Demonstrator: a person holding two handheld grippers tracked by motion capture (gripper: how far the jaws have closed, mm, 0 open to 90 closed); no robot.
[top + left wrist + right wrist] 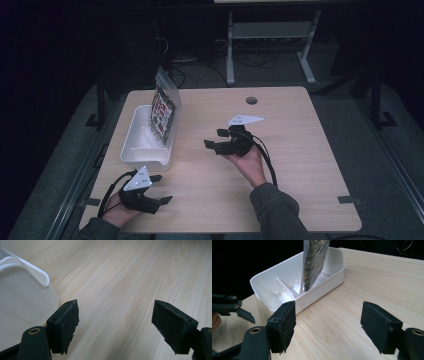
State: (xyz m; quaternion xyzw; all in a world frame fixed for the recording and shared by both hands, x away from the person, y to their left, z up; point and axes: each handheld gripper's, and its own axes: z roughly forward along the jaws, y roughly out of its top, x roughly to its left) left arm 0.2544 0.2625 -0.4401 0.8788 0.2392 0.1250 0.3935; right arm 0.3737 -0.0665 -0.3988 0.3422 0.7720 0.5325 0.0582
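Observation:
A white divided bin (pixel 131 144) stands at the table's left side, and a clear printed packet (pixel 163 109) stands upright in it, leaning on its right wall. In the right gripper view the bin (pixel 329 277) and the packet (pixel 314 260) lie ahead. My right gripper (pixel 214 138) hovers over the table's middle, open and empty, pointing left toward the bin. Its jaws stand wide apart in the right gripper view (pixel 328 326). My left gripper (pixel 159 189) rests near the front left edge, open with nothing between its jaws. In the left gripper view (pixel 115 323) it faces bare wood beside the bin's corner (pixel 27 292).
The wooden table (pixel 300 150) has a round cable hole (pixel 251 100) near its far edge. Dark floor, cables and a metal frame lie beyond the table. The left gripper (pixel 233 307) shows at the left of the right gripper view.

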